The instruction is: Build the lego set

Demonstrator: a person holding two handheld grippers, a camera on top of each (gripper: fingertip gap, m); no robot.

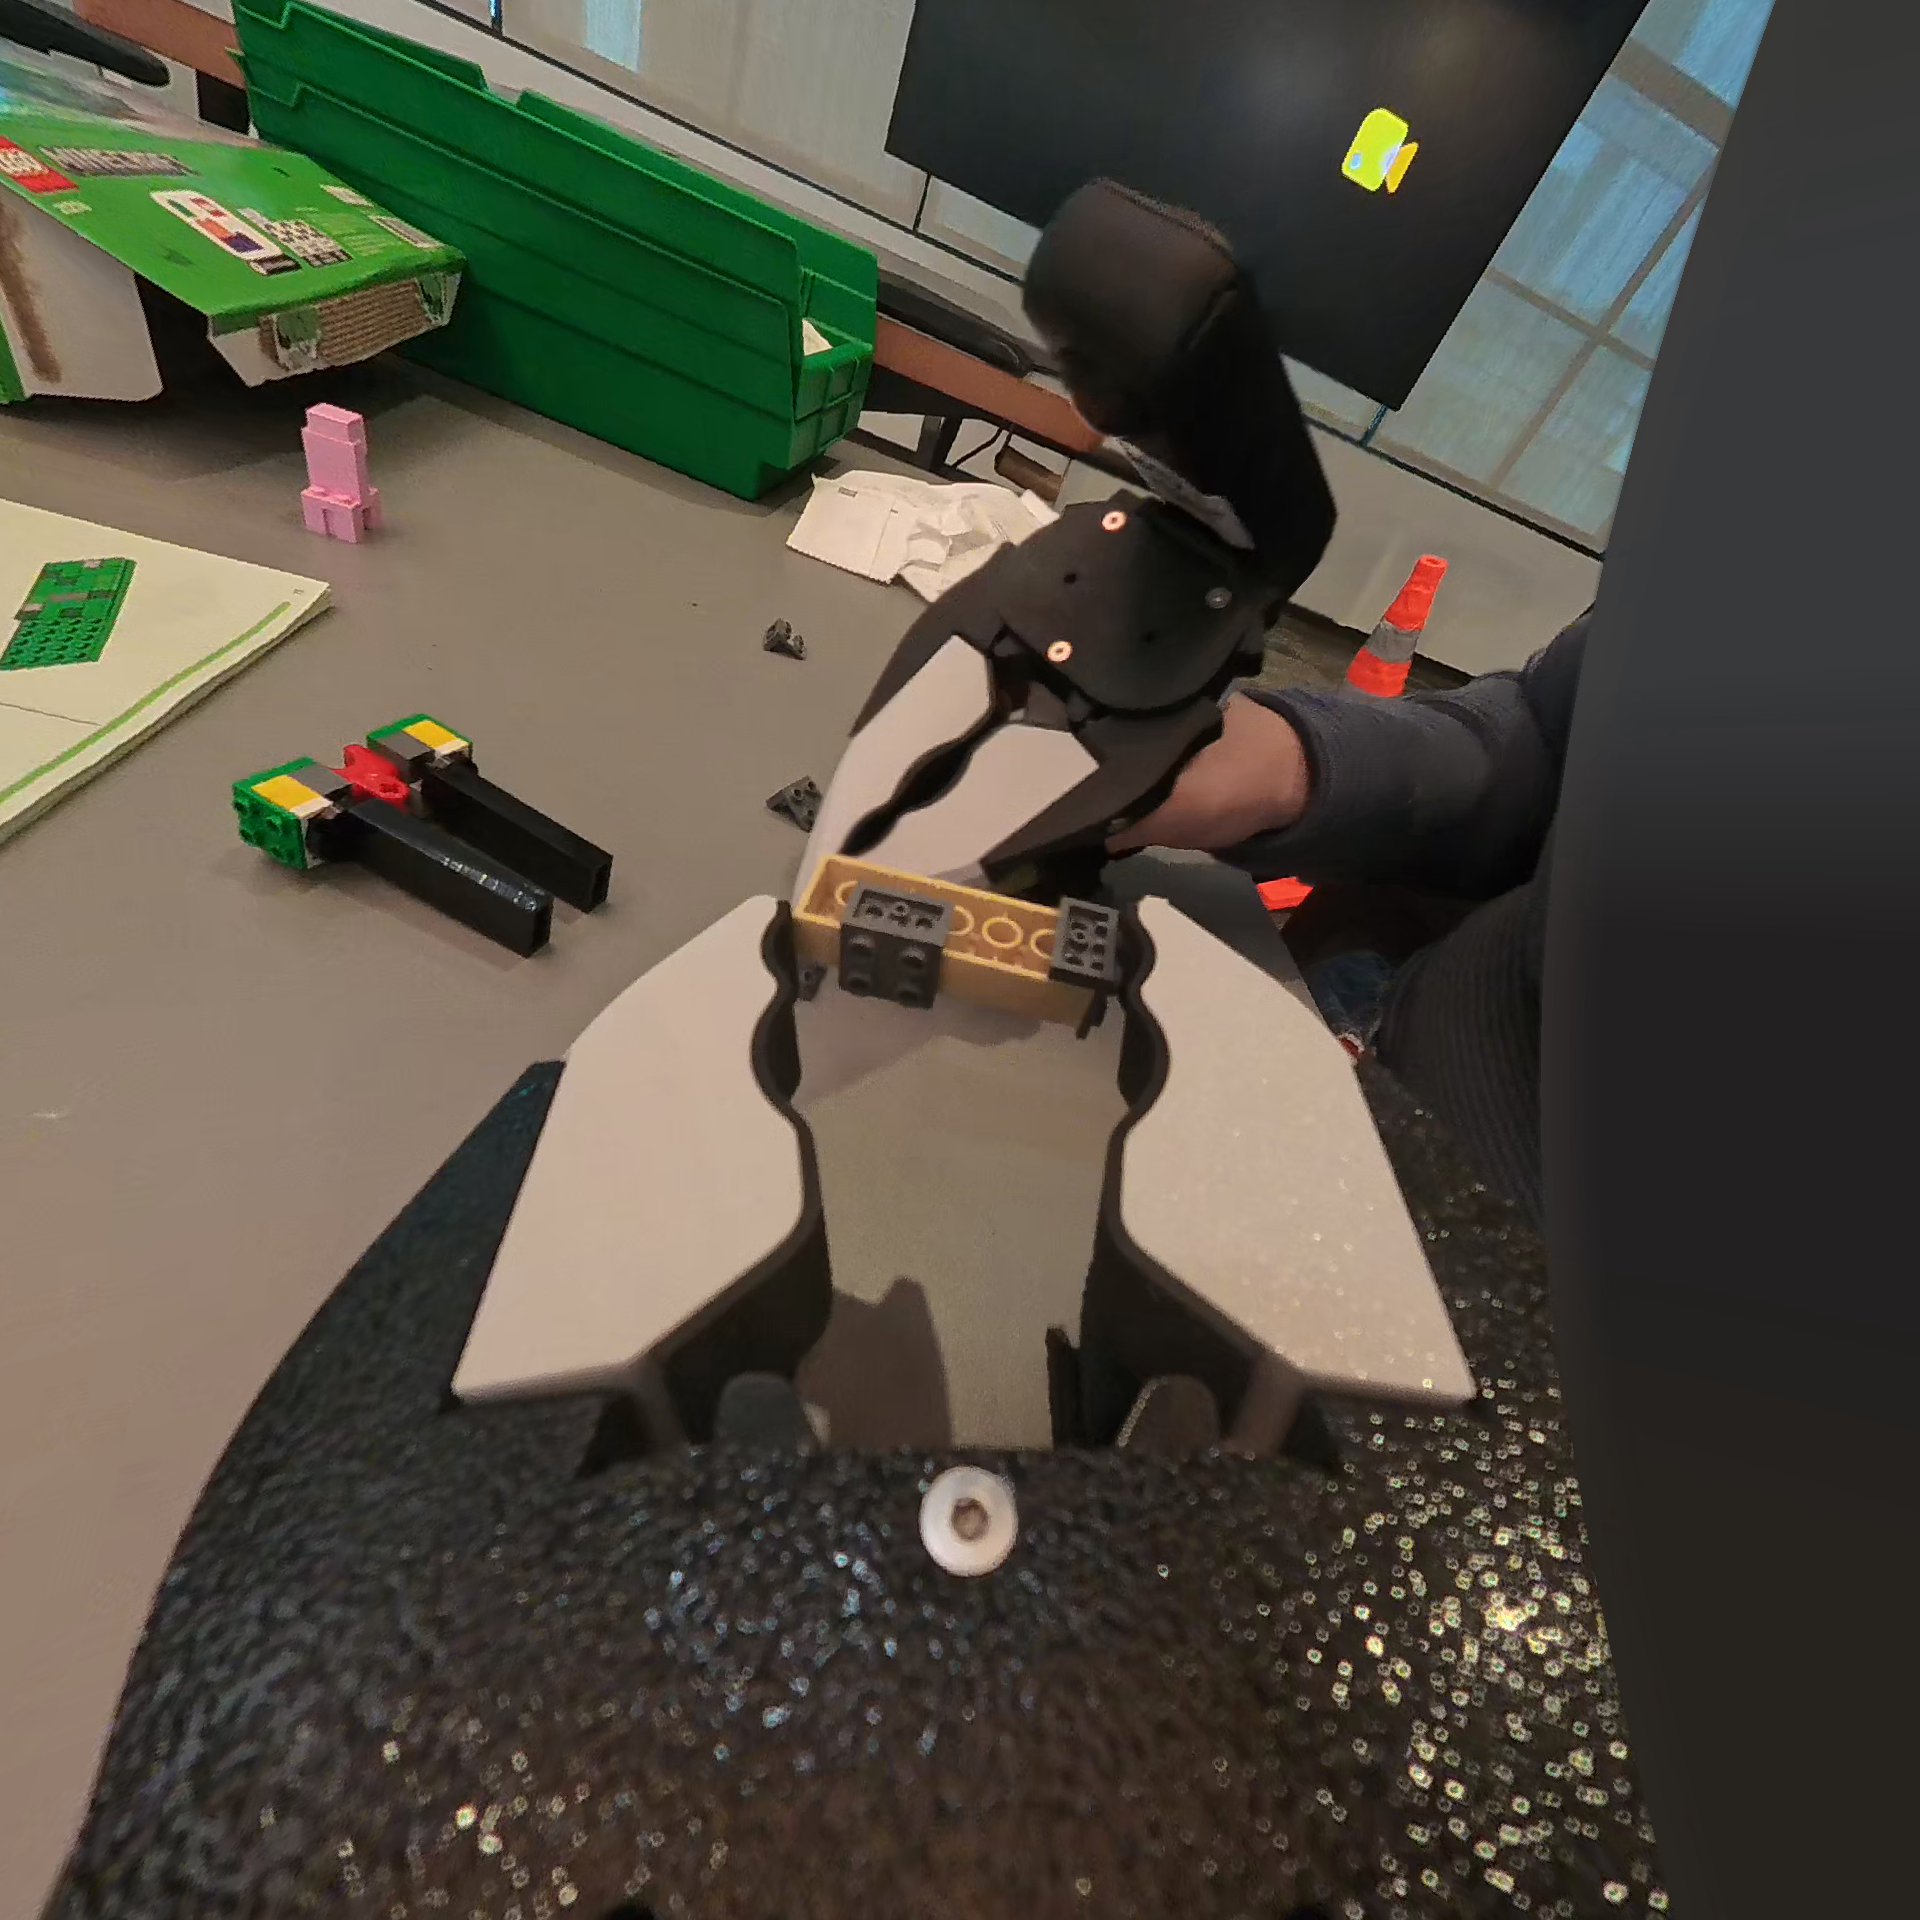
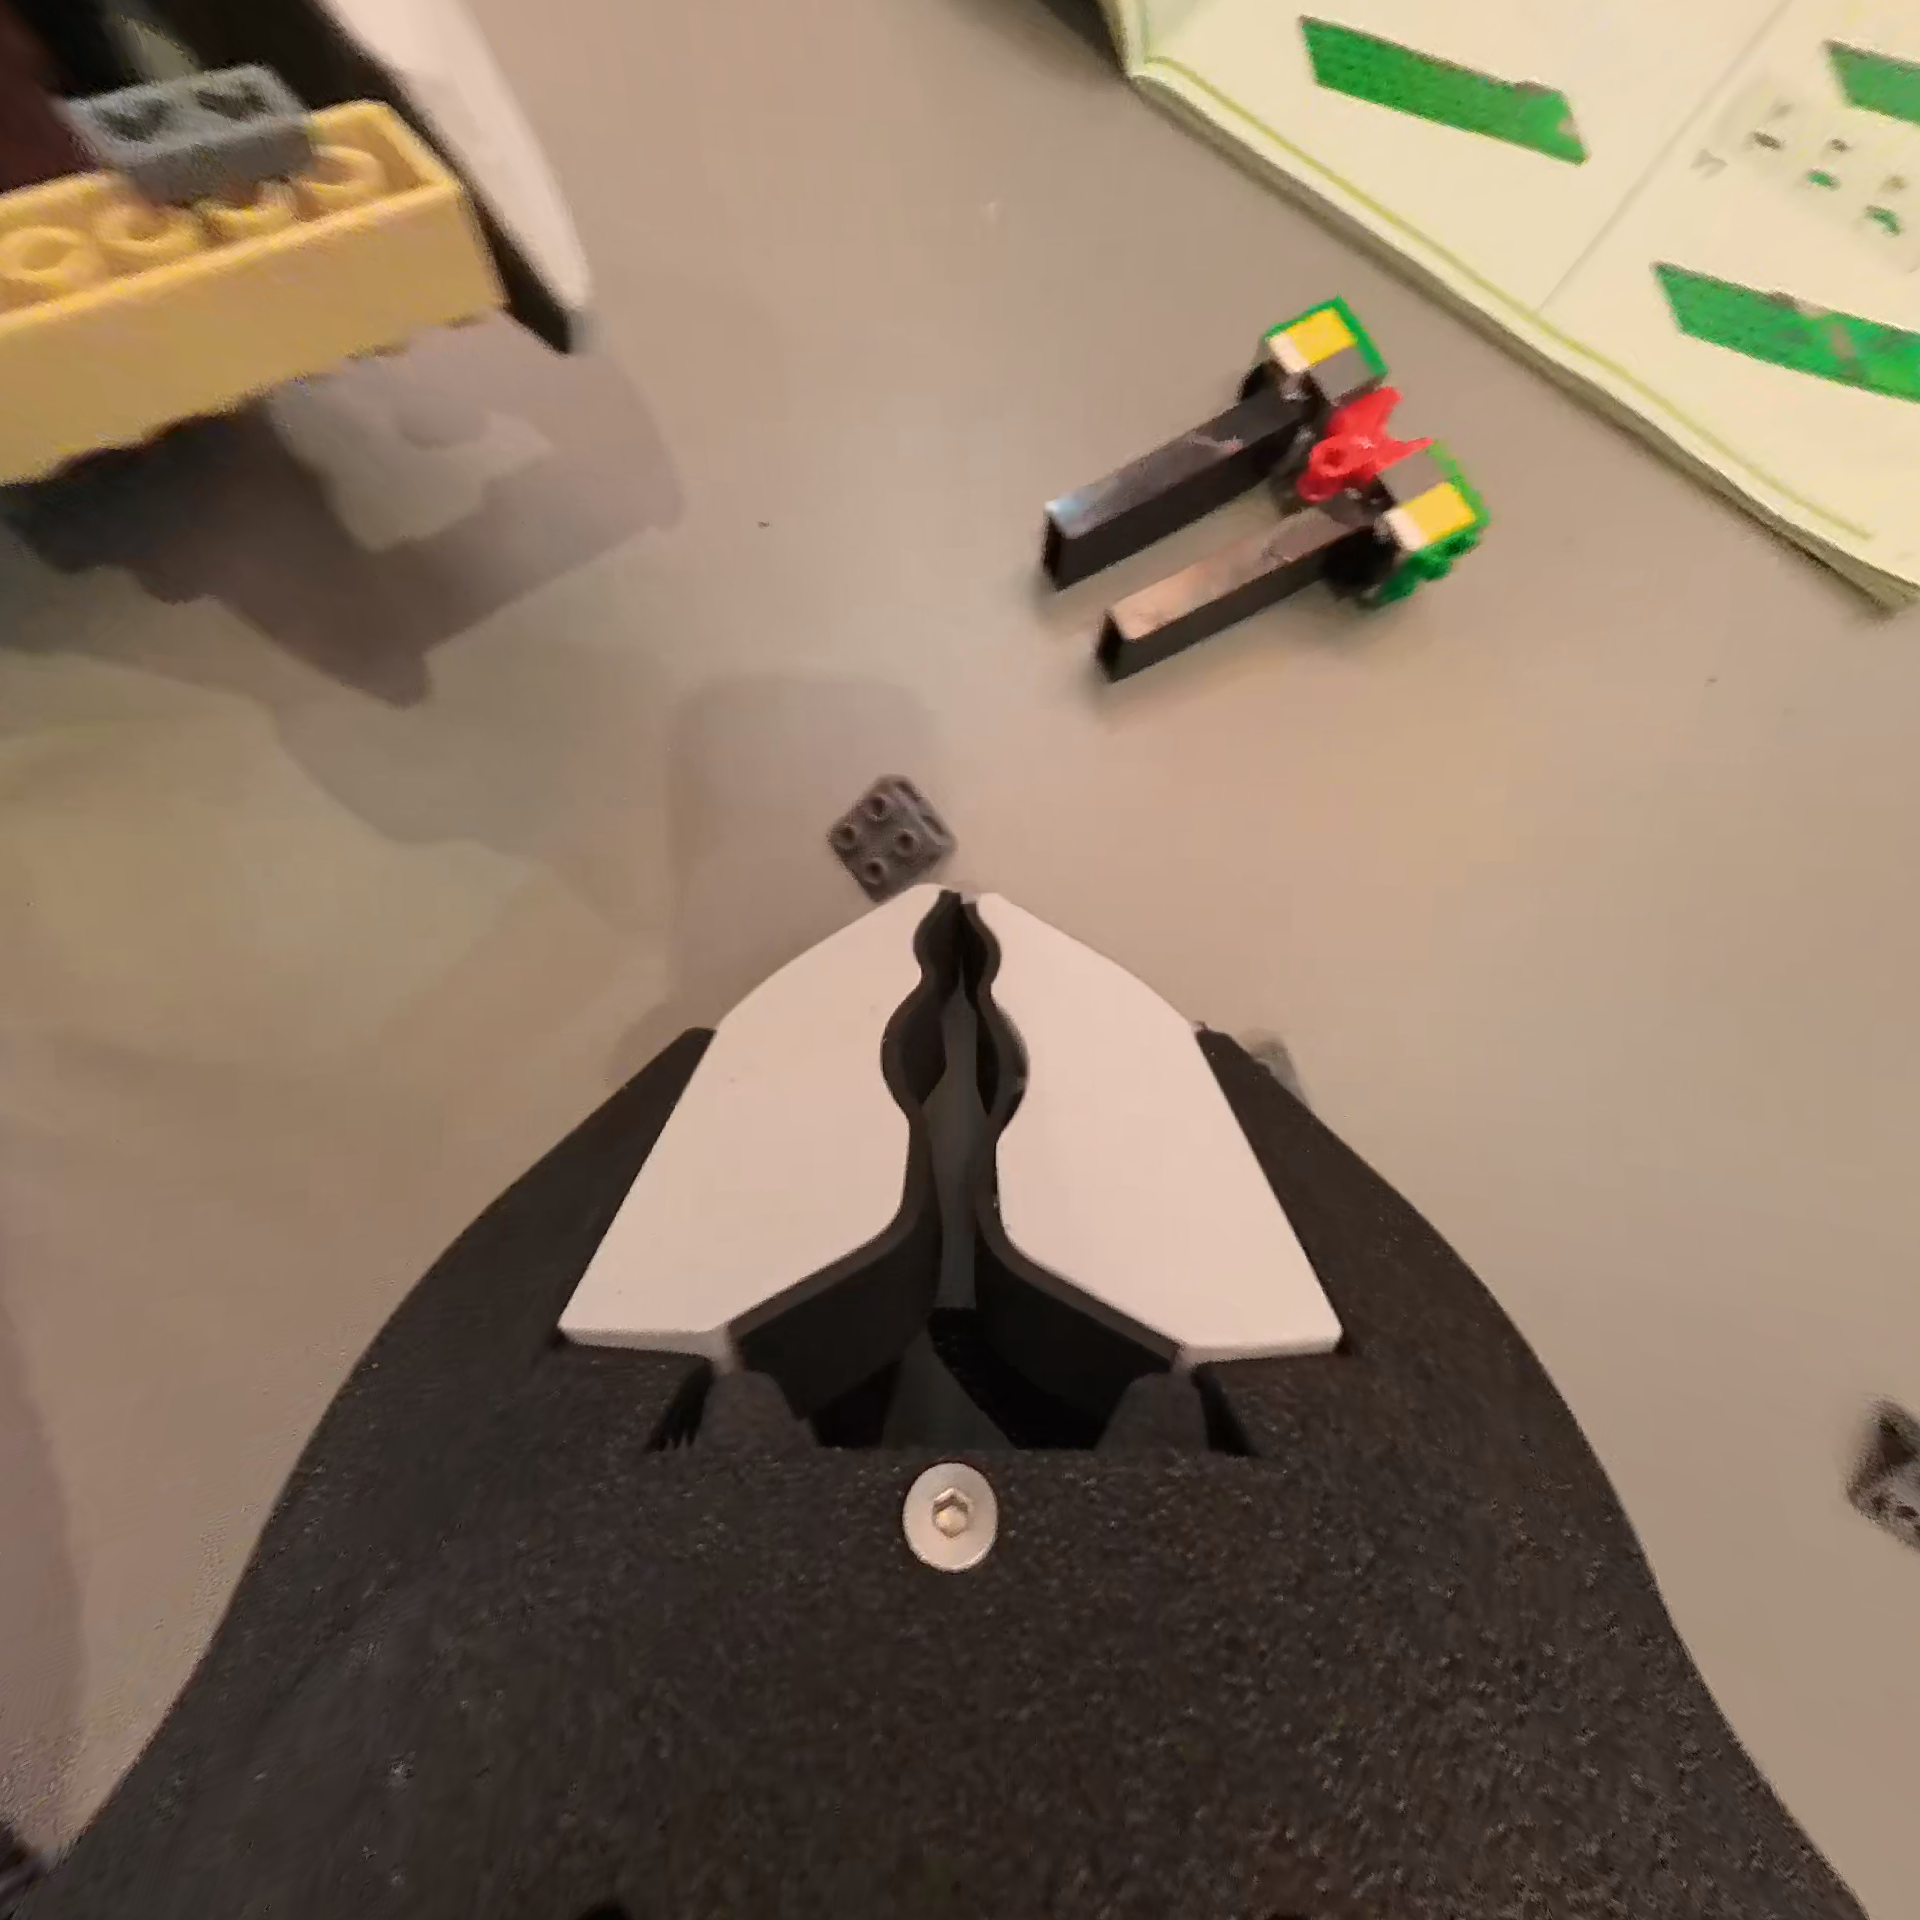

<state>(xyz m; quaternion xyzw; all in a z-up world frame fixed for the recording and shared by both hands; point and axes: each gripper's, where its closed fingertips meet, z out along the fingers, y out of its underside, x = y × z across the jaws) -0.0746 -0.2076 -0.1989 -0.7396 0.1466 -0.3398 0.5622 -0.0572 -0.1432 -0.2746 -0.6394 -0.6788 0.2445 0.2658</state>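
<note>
My left gripper [image 1: 956,935] is shut on a long tan brick [image 1: 935,951] and holds it underside up, just above the grey table [image 1: 623,675]. Two dark grey bracket pieces [image 1: 896,945] are clipped onto the brick, one near the middle and one at its right end. The brick also shows at the top left of the right wrist view [image 2: 208,260]. My right gripper [image 2: 961,899] is shut, with its fingertips closed low over the table. A small dark grey 2x2 piece [image 2: 891,836] lies on the table just beyond its tips, not between the pads.
A build of two black beams with green, yellow and red parts [image 1: 416,821] lies left of the brick. An instruction booklet [image 1: 125,665], a pink figure [image 1: 338,473], a green bin [image 1: 623,312], the set's box [image 1: 208,208] and loose grey pieces [image 1: 784,637] are on the table. One gripper's finger ends stand about 10 cm off the other's. The pink figure [image 1: 338,473] is about 25 cm from my right fingertips.
</note>
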